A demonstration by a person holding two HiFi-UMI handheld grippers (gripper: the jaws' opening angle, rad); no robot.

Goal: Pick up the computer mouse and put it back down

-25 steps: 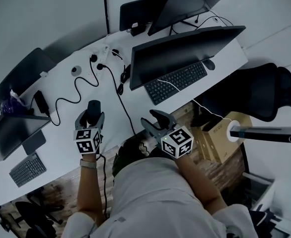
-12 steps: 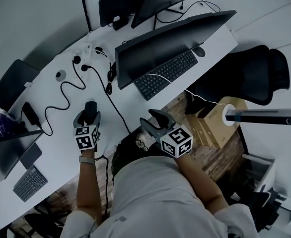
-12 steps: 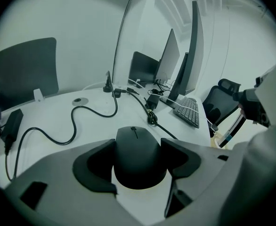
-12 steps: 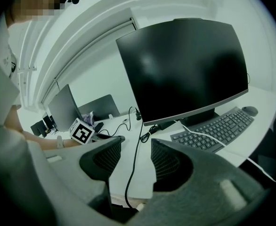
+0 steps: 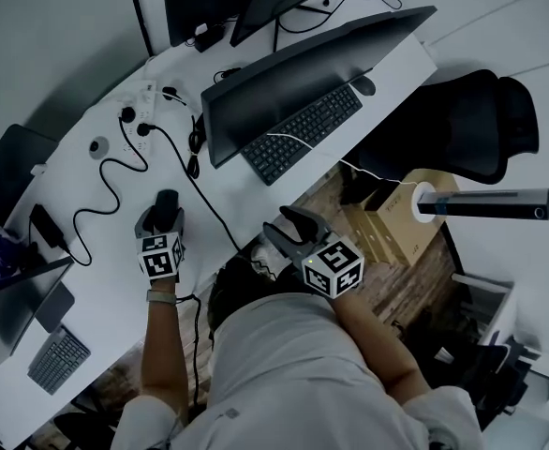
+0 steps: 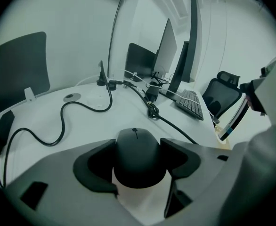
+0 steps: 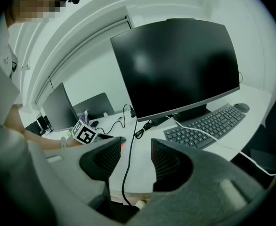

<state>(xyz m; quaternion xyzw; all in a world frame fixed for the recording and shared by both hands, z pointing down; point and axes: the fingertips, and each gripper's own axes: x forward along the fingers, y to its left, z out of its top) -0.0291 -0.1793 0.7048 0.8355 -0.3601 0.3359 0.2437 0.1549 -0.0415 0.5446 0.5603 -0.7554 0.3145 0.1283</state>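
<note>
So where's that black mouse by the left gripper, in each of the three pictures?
Head view: the mouse shows left of centre against the white desk, at the tips of the left gripper, whose jaws have just been closing on its sides.
Left gripper view: bottom centre, between the jaws.
Right gripper view: not visible; a jaw hides the spot beside the marker cube.
Shared landmark: the keyboard.

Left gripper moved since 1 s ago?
Yes: left gripper pushed farther in from the desk front edge, down over the mouse; jaws just closing, mouse between them.
</note>
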